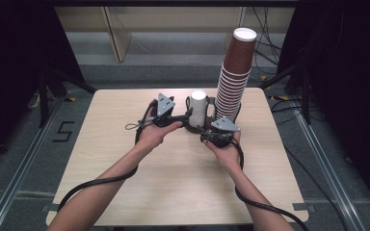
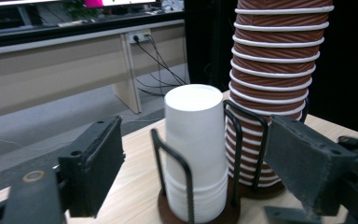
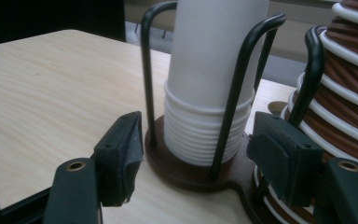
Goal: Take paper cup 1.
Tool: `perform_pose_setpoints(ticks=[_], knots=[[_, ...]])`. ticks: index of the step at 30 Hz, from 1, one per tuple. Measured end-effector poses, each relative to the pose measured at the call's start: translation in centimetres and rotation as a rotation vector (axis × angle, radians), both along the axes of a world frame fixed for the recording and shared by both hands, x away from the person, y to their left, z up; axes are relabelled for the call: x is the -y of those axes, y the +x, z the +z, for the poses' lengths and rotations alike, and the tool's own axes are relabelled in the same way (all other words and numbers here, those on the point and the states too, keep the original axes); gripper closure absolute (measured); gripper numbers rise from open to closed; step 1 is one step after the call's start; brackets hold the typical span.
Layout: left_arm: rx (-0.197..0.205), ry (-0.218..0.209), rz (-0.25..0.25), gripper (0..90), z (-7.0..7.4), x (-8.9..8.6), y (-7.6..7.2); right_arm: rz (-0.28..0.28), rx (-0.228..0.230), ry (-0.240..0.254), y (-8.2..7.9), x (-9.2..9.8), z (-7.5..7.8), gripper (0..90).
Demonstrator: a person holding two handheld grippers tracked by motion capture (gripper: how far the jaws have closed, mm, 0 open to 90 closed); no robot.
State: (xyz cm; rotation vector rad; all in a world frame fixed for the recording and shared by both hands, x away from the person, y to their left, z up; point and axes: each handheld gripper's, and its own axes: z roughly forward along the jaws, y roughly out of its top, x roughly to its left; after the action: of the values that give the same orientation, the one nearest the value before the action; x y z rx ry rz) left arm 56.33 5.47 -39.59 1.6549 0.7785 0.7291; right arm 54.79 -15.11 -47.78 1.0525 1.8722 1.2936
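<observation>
Your left hand-held gripper (image 1: 189, 114) sits just to the left of the white cup stack (image 1: 198, 109), its jaws spread wide on either side of the stack and touching nothing; in the left gripper view (image 2: 193, 163) the pads stand well clear of the cups. Your right hand-held gripper (image 1: 206, 133) comes in low from the near right. In the right gripper view (image 3: 196, 158) its jaws are drawn in around the brown base (image 3: 186, 170) of the cup holder, the left pad right at the rim of the base and the right pad at the neck that joins it to the neighbouring base; whether the pads actually press the wood, you cannot tell from here.

The white stack stands upside down inside black wire posts (image 3: 233, 100), near the middle of the desk (image 1: 125, 159), towards its far edge. Just beside it, to the right, rises the tall brown cup stack (image 1: 233, 77).

The high view gives you the full height of the brown stack and both of your forearms; the right gripper view shows the ribbed rims at the foot of the white stack.
</observation>
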Motion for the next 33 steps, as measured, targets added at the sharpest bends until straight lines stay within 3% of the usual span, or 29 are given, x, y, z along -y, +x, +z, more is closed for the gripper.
perform_pose_setpoints(ticks=[5,7,10,13,26,28,29,33], knots=[[0.002,0.024,0.006,23.0,-0.5,1.4,1.5,-0.017,-0.020,0.015,1.0,-1.0,-0.2,36.8],[0.000,0.038,0.010,23.1,-0.7,1.8,2.0,-0.037,-0.049,0.033,1.3,-1.1,-0.5,36.8],[-0.001,0.032,0.019,23.6,-0.9,2.2,2.5,-0.051,-0.040,0.014,2.0,-1.3,-1.0,37.1],[0.007,0.031,0.014,25.4,-1.1,2.7,3.2,-0.079,-0.060,0.044,2.2,-1.7,-1.6,37.0],[-0.004,0.034,0.008,25.2,-1.2,3.5,4.0,-0.117,-0.077,0.061,3.2,-2.3,-2.1,35.6],[-0.009,0.026,0.016,25.1,-1.3,3.4,4.1,-0.127,-0.065,0.028,3.4,-2.2,-2.1,35.2],[-0.007,0.029,0.017,25.2,-1.3,3.4,4.2,-0.136,-0.073,0.055,3.4,-2.4,-2.2,35.0],[-0.001,0.044,0.015,24.8,-1.4,3.4,4.2,-0.135,-0.094,0.056,3.7,-2.5,-2.3,34.2]])
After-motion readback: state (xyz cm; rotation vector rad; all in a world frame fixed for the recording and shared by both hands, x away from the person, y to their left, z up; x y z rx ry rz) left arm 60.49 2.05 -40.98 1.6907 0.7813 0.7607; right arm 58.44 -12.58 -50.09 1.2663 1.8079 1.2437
